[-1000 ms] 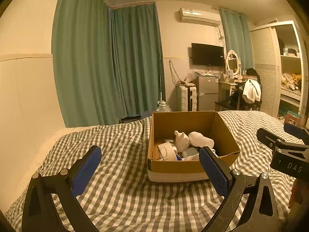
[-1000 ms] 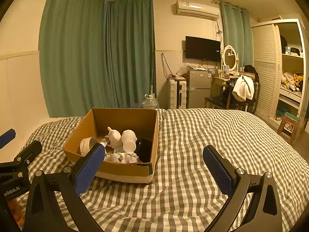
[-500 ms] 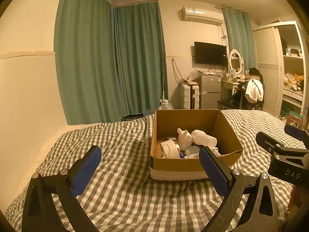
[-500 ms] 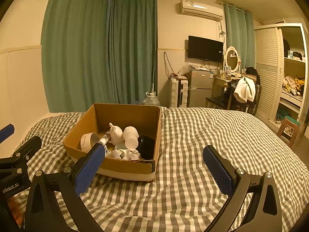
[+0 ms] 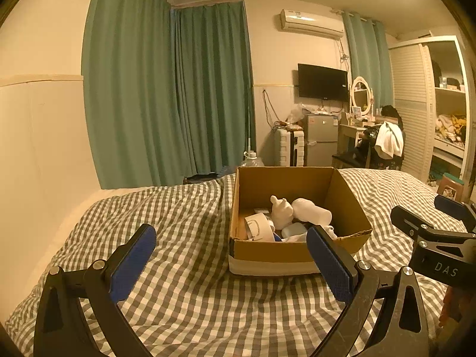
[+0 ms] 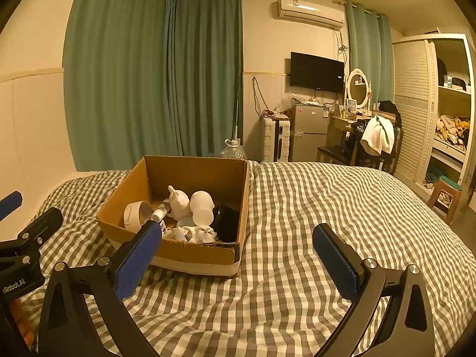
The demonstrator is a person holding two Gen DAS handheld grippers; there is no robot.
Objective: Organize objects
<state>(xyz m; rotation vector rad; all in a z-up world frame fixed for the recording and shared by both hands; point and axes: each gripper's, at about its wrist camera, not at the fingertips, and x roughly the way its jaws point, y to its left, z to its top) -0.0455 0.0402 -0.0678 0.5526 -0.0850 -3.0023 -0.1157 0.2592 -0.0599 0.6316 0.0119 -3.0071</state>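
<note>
Both grippers' jaws wide apart, empty; cardboard box (image 5: 297,255) ahead

cardboard box (image 6: 190,253) | open-topped, on checked bed | holds white figurines (image 6: 178,203), tape roll (image 6: 135,214)

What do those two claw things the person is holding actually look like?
Both are black, angular frames with silver bolts, each ending in two fingers faced with textured blue pads. The left gripper and right gripper look alike. White lettering marks their bodies: "DAS" shows on the right one, and mirrored text ending "Robot.AI" on the left. No cables or sleeves are visible.
</note>
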